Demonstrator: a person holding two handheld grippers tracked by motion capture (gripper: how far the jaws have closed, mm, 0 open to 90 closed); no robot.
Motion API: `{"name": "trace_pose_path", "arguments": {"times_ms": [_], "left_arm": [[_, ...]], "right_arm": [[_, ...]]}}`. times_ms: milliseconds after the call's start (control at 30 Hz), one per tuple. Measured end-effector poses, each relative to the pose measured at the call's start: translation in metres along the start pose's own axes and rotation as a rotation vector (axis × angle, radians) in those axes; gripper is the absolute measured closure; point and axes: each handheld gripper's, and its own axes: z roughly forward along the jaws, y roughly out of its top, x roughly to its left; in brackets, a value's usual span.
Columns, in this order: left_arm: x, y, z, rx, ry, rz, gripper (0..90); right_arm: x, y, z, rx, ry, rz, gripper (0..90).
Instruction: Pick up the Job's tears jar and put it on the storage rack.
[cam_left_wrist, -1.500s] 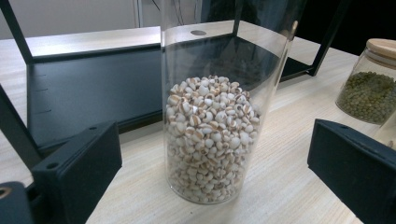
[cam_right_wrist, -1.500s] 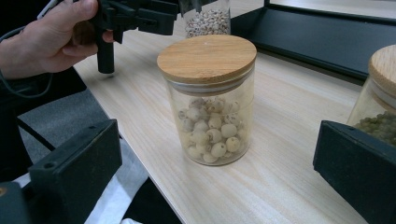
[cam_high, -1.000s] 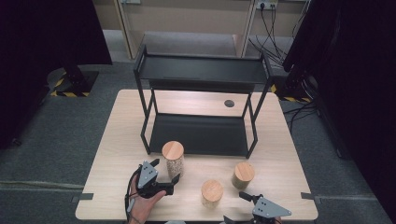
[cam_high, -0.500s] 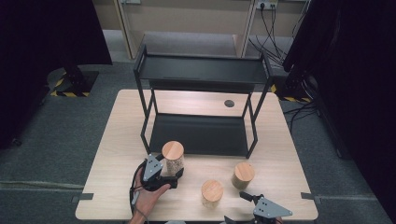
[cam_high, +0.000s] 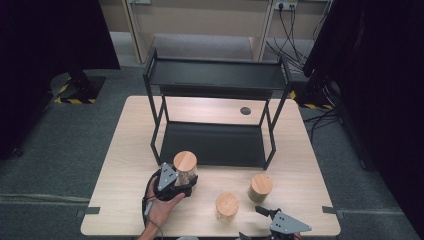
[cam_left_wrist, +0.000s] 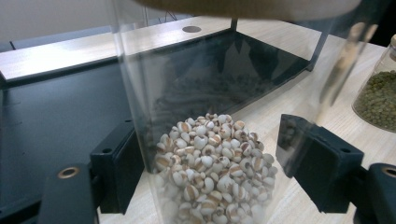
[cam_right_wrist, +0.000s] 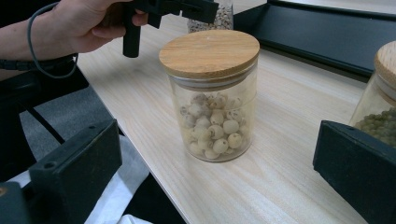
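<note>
- Wooden bench (cam_high: 135, 150) holds a black two-tier rack (cam_high: 215, 140) at mid-depth; bare bench lies to the rack's left and right.
- Tall jar of pale grains (cam_high: 185, 169) stands just before the rack's front left leg.
- Left hand-held gripper (cam_high: 186, 186) has just been closing, and its jaws now clamp this jar low down (pads on the glass).
- Right hand-held gripper (cam_high: 263, 213) gapes wide near the front edge, facing a short jar of round white seeds (cam_right_wrist: 212, 100), apart from it.

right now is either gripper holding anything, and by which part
The left gripper is shut on the tall glass jar of pale grains, clamping its lower body on both sides. The right gripper is open and holds nothing.
</note>
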Motion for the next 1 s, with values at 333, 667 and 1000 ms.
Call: {"name": "trace_pose_path", "arguments": {"times_ms": [333,667,1000], "left_arm": [[-0.002,-0.002,0.000,-0.012,0.003,0.011,25.2],[-0.002,0.012,-0.001,-0.012,-0.004,0.010,25.3],[0.004,0.027,0.002,-0.012,0.006,0.005,25.3]], "right_arm": [[-0.001,0.000,-0.001,-0.003,0.003,0.003,1.5],[0.000,0.000,0.000,-0.002,0.006,0.003,1.5],[0.000,0.000,0.000,-0.001,0.005,0.005,1.5]]}}
